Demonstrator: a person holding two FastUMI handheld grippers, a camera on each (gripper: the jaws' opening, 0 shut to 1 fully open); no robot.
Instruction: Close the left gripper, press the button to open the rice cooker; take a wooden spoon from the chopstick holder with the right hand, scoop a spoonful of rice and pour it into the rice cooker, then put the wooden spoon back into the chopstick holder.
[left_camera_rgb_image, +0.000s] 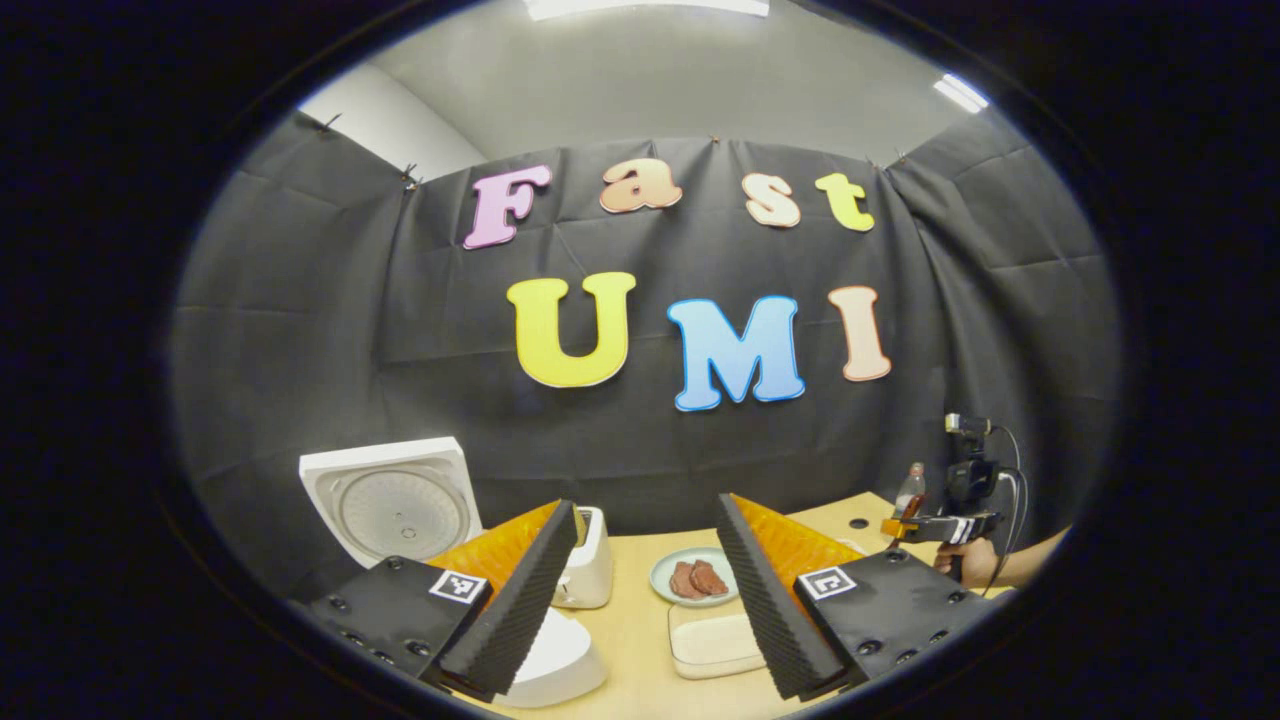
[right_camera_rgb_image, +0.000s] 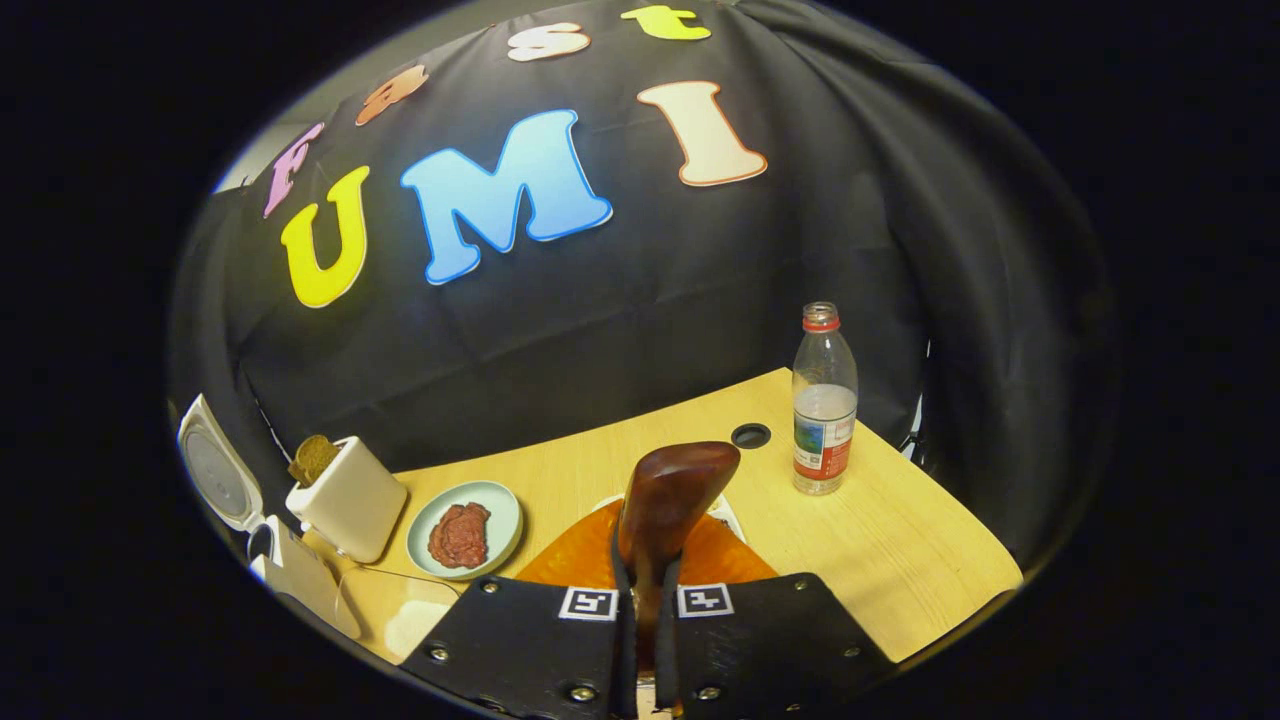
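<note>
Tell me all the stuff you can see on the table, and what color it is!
rice cooker: one, white, lid standing open, far left of the table
toaster: one, white, brown toast poking out of the top, next to the rice cooker
plate: one, pale green, holding reddish-brown meat slices, middle of the table
tray: one, cream, in front of the plate
water bottle: one, clear with a red cap, standing upright near the table's right edge
table: one, light wood, with a small round hole near the bottle
wooden spoon: one, dark brown, clamped between the right gripper's fingers
left gripper: one, fingers spread apart
right gripper: one, held by a hand
</note>
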